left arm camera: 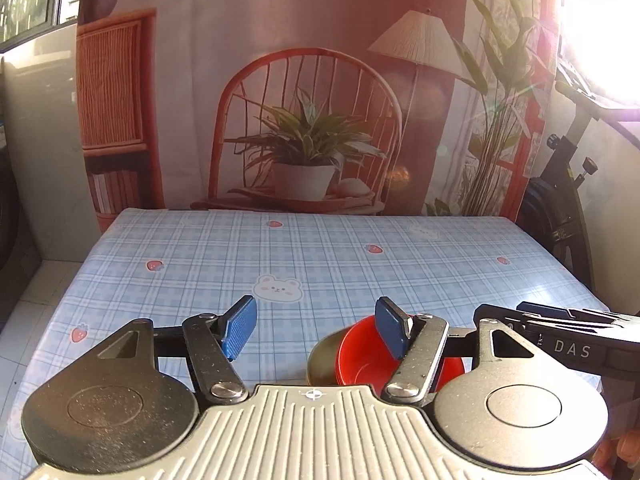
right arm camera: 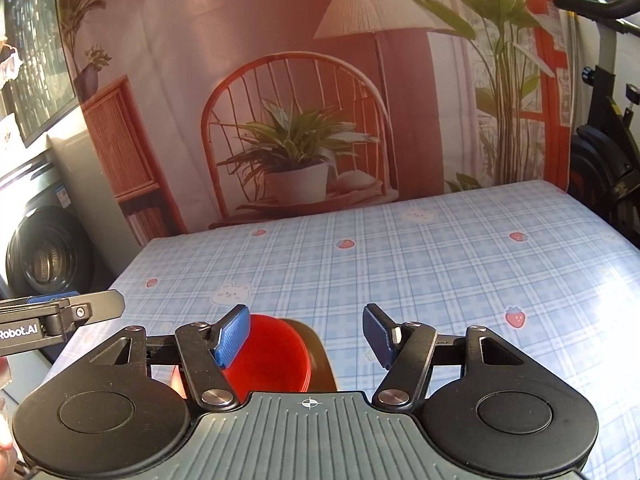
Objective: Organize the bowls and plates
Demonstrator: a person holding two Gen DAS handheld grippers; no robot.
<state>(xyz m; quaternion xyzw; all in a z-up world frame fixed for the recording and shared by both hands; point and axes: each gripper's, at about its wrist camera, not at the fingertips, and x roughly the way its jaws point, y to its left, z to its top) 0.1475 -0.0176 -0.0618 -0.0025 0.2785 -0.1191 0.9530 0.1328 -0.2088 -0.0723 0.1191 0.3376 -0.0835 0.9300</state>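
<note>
Two grippers, both wide apart, holding nothing: left gripper (left arm camera: 316, 330), right gripper (right arm camera: 306, 334). Red bowls (left arm camera: 360, 360) stacked, count unclear, on one gold plate (left arm camera: 320, 360), near table (left arm camera: 360, 264) edge.

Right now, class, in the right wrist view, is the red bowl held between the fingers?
No: the red bowl sits on the checked tablecloth, and the right gripper stands open with nothing between its fingers.
</note>
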